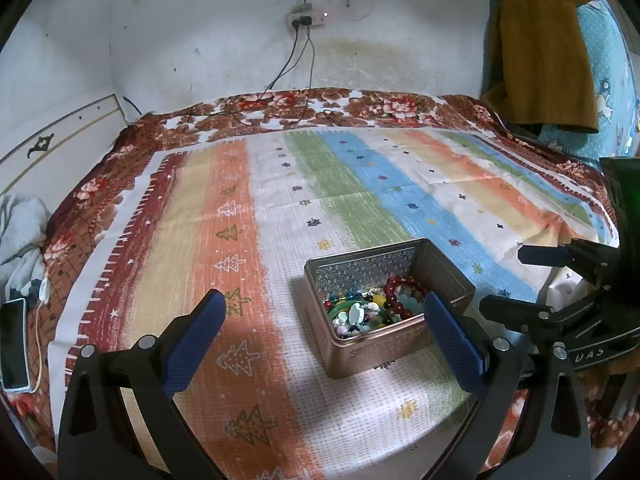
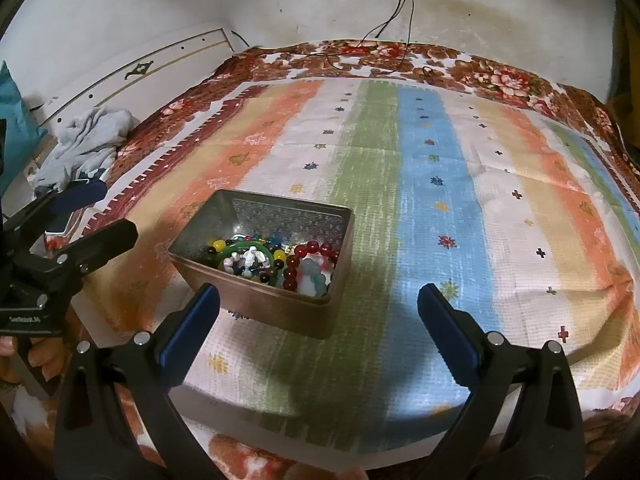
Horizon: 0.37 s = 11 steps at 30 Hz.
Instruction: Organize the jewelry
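A: The left tongs [image 1: 324, 308] stand wide apart with nothing between the blue pads, hovering low over the striped cloth [image 1: 280, 208]. The right tongs [image 2: 318, 300] are spread just as wide and hold nothing either.

B: Where is the jewelry?

A: In a lidless metal tin [image 1: 448, 272] that sits on the cloth. In the left view it lies just ahead of the tongs, close to the right pad. In the right view the tin [image 2: 224, 216] sits ahead and to the left, its near wall just beyond the left pad.

B: What is inside?

A: A dark red bead bracelet [image 2: 304, 260], a green bangle [image 2: 236, 250], a pale blue bead strand [image 2: 312, 276] and loose coloured beads, all heaped toward the tin's near end.

B: Anything around it?

A: A floral bedspread [image 1: 360, 104] under the cloth, a phone [image 1: 14, 346] at the left edge, and cables running from a wall socket [image 1: 306, 20].
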{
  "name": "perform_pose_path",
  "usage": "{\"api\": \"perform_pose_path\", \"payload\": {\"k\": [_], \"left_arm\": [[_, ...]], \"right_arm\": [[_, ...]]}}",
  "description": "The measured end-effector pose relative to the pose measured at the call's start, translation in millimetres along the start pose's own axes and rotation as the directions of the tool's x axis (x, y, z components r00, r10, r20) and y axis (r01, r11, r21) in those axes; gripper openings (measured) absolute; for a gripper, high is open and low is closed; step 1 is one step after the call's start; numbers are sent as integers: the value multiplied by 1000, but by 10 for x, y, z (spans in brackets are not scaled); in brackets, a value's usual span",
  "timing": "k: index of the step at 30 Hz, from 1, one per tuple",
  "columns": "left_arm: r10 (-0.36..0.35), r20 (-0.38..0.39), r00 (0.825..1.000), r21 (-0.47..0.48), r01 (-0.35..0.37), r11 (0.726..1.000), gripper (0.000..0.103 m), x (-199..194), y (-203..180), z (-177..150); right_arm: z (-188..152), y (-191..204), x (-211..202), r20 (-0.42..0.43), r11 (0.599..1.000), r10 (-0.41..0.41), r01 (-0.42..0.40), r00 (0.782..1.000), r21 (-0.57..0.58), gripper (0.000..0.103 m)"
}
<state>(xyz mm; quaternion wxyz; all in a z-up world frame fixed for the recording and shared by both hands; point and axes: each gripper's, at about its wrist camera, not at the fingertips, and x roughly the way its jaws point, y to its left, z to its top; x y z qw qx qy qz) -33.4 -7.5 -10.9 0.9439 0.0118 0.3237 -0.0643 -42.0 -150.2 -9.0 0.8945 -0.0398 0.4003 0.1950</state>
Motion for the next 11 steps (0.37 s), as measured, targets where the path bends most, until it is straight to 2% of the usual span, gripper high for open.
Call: {"api": "perform_pose_path", "payload": {"k": [11], "left_arm": [[-16,-22,1000,-6,16,1000,97,52,17,-1]], "right_arm": [[-4,21,5,-2,1000,-1,1,1000,-7,98]]}}
